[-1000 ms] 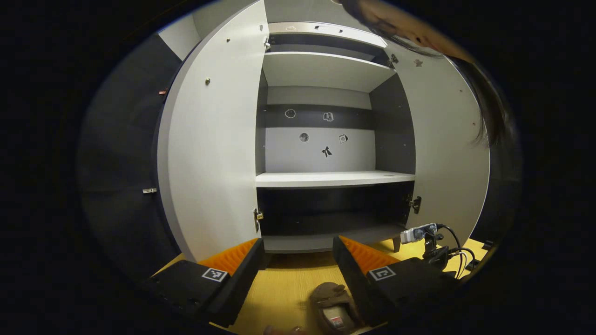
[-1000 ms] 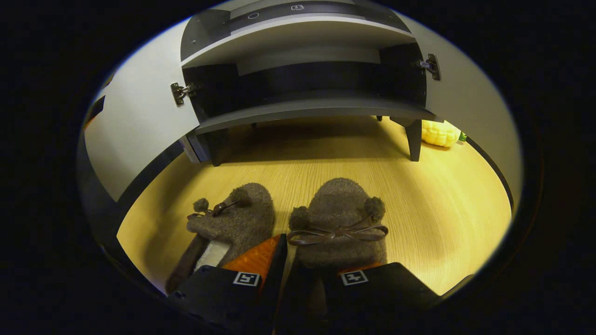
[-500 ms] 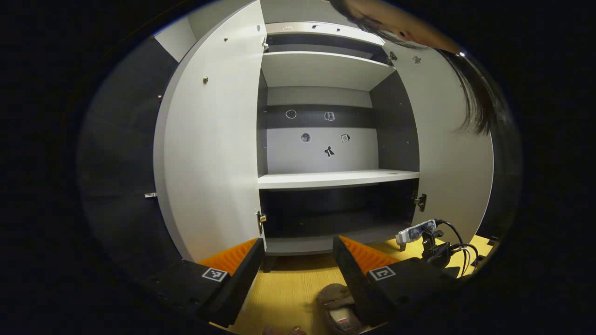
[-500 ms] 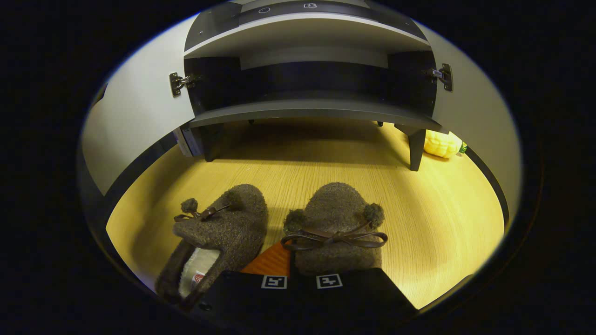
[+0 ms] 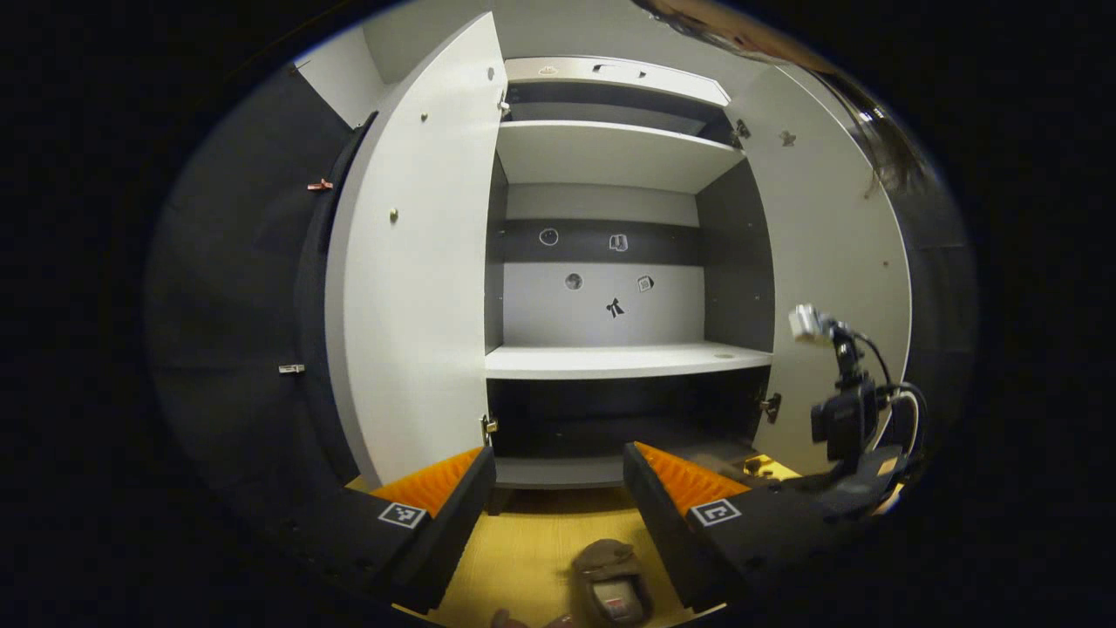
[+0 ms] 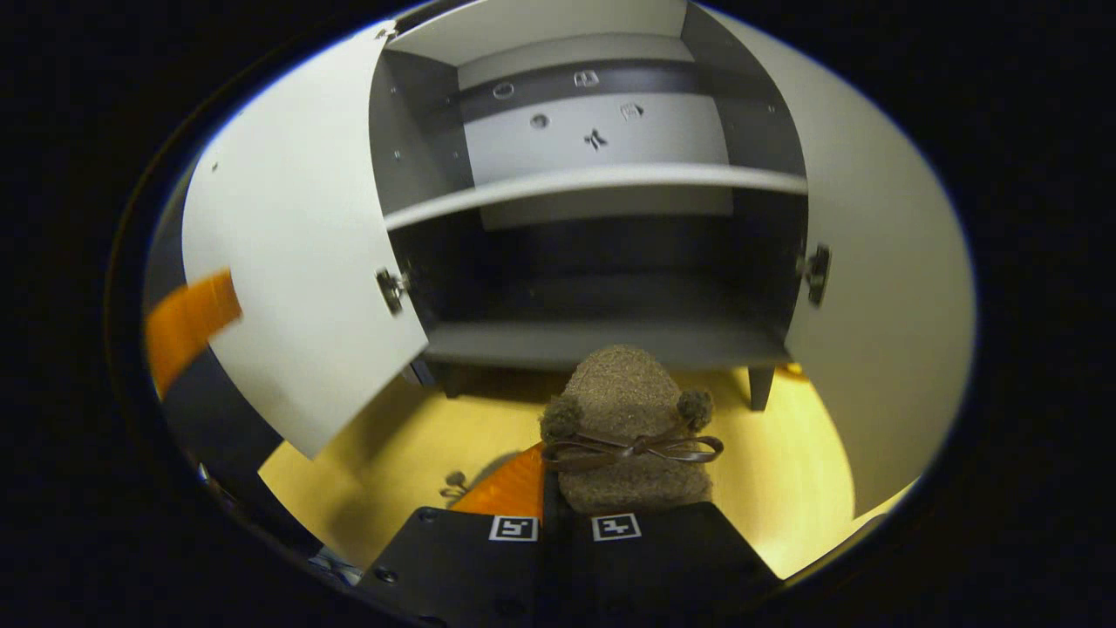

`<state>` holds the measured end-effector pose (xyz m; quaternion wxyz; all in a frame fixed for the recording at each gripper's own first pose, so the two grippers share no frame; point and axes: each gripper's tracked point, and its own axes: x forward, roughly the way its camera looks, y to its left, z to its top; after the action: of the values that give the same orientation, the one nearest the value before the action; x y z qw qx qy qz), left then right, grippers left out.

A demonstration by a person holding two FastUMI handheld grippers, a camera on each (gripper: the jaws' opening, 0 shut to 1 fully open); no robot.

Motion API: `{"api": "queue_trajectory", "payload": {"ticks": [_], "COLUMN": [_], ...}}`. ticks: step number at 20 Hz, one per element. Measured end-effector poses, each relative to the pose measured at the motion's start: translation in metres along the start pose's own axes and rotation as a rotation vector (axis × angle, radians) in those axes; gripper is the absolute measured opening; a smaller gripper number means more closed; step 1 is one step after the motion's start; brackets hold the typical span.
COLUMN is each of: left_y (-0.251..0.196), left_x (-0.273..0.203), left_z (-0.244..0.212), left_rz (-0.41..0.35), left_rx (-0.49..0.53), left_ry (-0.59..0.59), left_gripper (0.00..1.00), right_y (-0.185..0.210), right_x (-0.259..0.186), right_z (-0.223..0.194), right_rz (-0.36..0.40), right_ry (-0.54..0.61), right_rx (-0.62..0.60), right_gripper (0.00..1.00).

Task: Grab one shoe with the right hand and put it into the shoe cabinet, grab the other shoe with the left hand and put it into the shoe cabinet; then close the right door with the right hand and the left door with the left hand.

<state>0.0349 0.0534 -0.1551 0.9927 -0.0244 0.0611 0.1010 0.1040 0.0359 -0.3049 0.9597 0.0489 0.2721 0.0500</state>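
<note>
A: Now that the slipper (image 6: 629, 436) is off the floor (image 6: 785, 488), we have the first real change: half a second ago it sat beside its twin, and now it hangs in front of the cabinet's bottom shelf (image 6: 602, 342).

B: And we have it in the right gripper (image 6: 558, 501), whose fingers are drawn in narrow and pinch the slipper's heel end, toe pointing at the opening. We judge the grab done and the carry begun.

A: What about our other hand?

B: The left gripper (image 5: 558, 475) hangs with its fingers spread wide and nothing between them. In the left gripper view the second slipper (image 5: 610, 580) lies on the floor just below those fingers, untouched.

A: We see the right gripper there too, raised off to the right with its cables, where a second ago it was low by the floor.

B: So one shoe is on its way and one waits for us.

A: And the cabinet (image 5: 610, 157) itself?

B: Both doors stand open, the left door (image 5: 410, 288) and the right door (image 5: 837, 262) swung well out. We see no shoes on the middle shelf (image 5: 623, 359) or the top shelf; the bottom compartment is dark, and we make out nothing in it. Small stickers dot the back panel (image 5: 602, 296).
</note>
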Motion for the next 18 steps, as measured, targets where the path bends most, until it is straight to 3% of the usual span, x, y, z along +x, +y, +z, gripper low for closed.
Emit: {"api": "queue_trajectory", "payload": {"ticks": [6,11,14,18], "left_y": [-0.022,-0.038,-0.036,-0.012], "left_x": [-0.031,-0.042,-0.045,-0.047], "left_z": [0.041,0.073,0.081,0.085], "left_rz": [-0.030,-0.048,-0.016,0.080], "left_rx": [0.026,0.048,0.027,0.006], "left_ry": [-0.004,-0.029,-0.026,-0.020], "left_gripper": [0.94,0.94,0.94,0.94], "right_y": [-0.016,-0.038,-0.041,-0.040], "right_x": [-0.011,0.022,0.065,0.118], "right_z": [0.145,0.249,0.282,0.315], "right_rz": [-0.068,-0.141,-0.129,-0.127], "right_ry": [-0.189,-0.262,-0.232,-0.207], "right_rx": [-0.057,-0.033,-0.042,-0.087], "right_gripper": [0.08,0.07,0.07,0.07]}}
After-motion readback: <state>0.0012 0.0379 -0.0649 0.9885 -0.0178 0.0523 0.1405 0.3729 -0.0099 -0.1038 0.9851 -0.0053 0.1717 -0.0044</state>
